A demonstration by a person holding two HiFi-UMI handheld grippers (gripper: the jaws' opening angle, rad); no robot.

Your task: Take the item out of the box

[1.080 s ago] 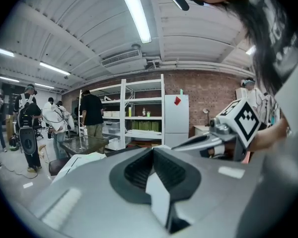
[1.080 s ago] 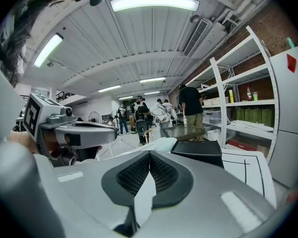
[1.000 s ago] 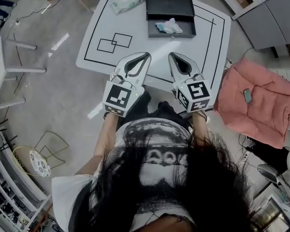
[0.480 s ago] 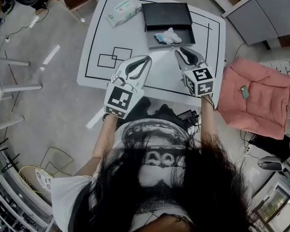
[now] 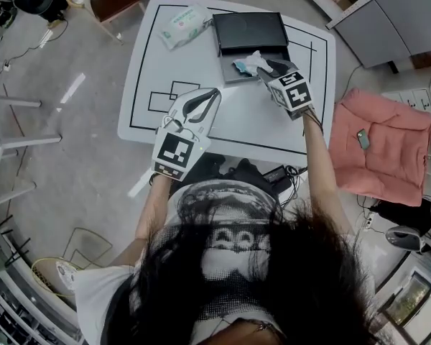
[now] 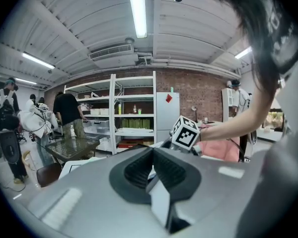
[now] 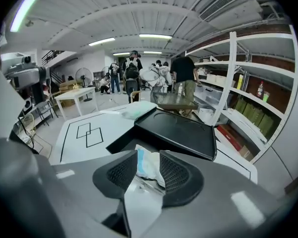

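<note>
Currently, my right gripper (image 5: 266, 69) is reached forward over the far part of the white bench (image 5: 273, 128), with its jaws down inside the open black box (image 5: 228, 69). The jaws are closed most of the way, leaving only a narrow gap. That gap is filled by the item (image 7: 147, 163), a crumpled white and pale blue thing. The ribbed black pads (image 7: 175, 175) press against it, one on each side. The item is in the front part of the box, and I cannot tell whether it touches the box floor. The flat black lid (image 5: 248, 31) lies open behind it, on the side away from me.

My left gripper (image 5: 212, 92) is held over the near part of the bench, well apart from the box and tilted up toward the room. Its jaws are closed, tips together, and they hold nothing.

Other things on the bench:
- A pack of wipes (image 5: 184, 16) lies at the far left, just beside the lid.
- Two overlapping squares (image 5: 174, 95) are drawn in black line, just beside my left gripper.

Off the bench, to my right, a pink cushion (image 5: 381, 149) lies on the floor.
</note>
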